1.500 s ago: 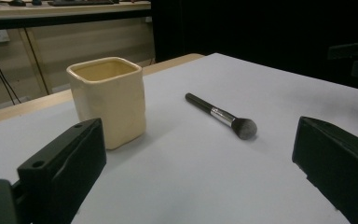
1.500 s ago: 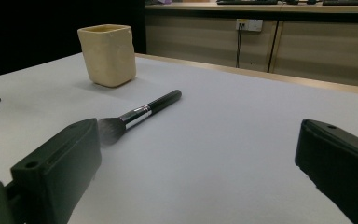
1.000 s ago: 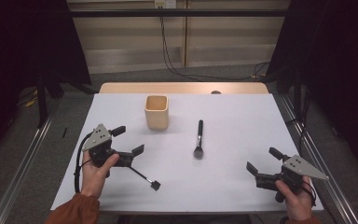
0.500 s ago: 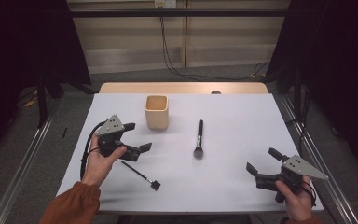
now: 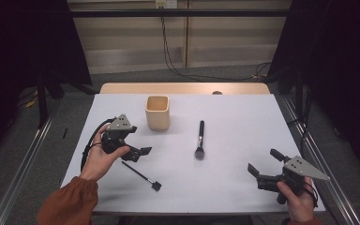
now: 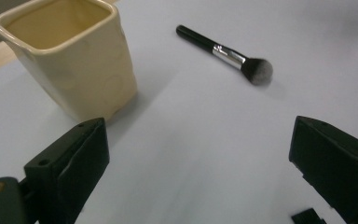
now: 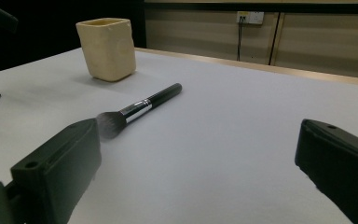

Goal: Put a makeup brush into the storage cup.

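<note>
A cream square cup [image 5: 157, 112] stands upright at the table's back left. To its right a black makeup brush [image 5: 199, 138] lies flat, bristles toward me. A thin black brush with a small square head [image 5: 142, 175] lies near the front left. My left gripper [image 5: 138, 141] hovers open just front-left of the cup, above the thin brush's handle end. In the left gripper view the cup [image 6: 70, 56] sits past the left jaw and the makeup brush [image 6: 226, 53] lies farther off. My right gripper [image 5: 264, 162] is open at the front right, facing the makeup brush [image 7: 137, 109] and cup [image 7: 106, 46].
The white tabletop [image 5: 243, 112] has a wooden strip [image 5: 183, 88] along its far edge. Metal rails [image 5: 318, 159] run along both sides of the table. Cables hang on the back wall [image 5: 168, 51].
My left gripper has moved forward and to the right, closer to the cup. The right gripper and the things on the table have stayed put.
</note>
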`<state>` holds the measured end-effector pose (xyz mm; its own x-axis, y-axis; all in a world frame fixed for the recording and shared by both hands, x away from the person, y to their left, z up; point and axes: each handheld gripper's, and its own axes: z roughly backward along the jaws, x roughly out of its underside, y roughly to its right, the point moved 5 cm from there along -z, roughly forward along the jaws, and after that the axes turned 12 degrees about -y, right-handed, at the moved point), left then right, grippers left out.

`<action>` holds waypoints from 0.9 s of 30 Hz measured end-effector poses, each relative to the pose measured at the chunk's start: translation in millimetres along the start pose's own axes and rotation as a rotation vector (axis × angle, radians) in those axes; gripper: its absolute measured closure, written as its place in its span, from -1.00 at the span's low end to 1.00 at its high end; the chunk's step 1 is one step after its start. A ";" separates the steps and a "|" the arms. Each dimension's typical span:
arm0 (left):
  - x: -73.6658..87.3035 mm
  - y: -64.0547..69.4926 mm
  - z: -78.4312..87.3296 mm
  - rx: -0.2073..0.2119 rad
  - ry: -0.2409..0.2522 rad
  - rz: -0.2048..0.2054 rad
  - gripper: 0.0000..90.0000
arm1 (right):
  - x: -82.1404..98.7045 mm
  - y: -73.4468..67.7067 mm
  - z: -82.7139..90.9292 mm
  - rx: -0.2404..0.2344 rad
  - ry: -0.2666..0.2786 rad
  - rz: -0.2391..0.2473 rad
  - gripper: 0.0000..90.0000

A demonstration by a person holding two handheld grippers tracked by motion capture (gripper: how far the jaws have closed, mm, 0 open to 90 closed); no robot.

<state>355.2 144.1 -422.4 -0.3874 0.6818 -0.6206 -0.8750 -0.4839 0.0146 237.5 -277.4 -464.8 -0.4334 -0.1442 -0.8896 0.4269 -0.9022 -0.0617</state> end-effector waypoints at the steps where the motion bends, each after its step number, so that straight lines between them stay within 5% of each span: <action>1: 0.6 0.5 -1.0 0.005 -0.022 -0.015 -0.89 | 0.0 0.0 0.0 0.000 0.000 0.001 -1.00; 13: 13.1 8.3 -18.0 0.094 -0.238 -0.128 -0.89 | 0.6 0.1 -0.4 -0.001 -0.008 0.010 -1.00; 27: 24.7 21.5 -31.4 0.156 -0.359 -0.221 -0.89 | 0.7 -0.4 -0.4 -0.005 -0.006 0.013 -1.00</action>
<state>336.0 133.2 -462.0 -0.2380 0.9202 -0.3108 -0.9708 -0.2351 0.0472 237.3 -276.9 -465.6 -0.4327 -0.1580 -0.8876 0.4362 -0.8983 -0.0527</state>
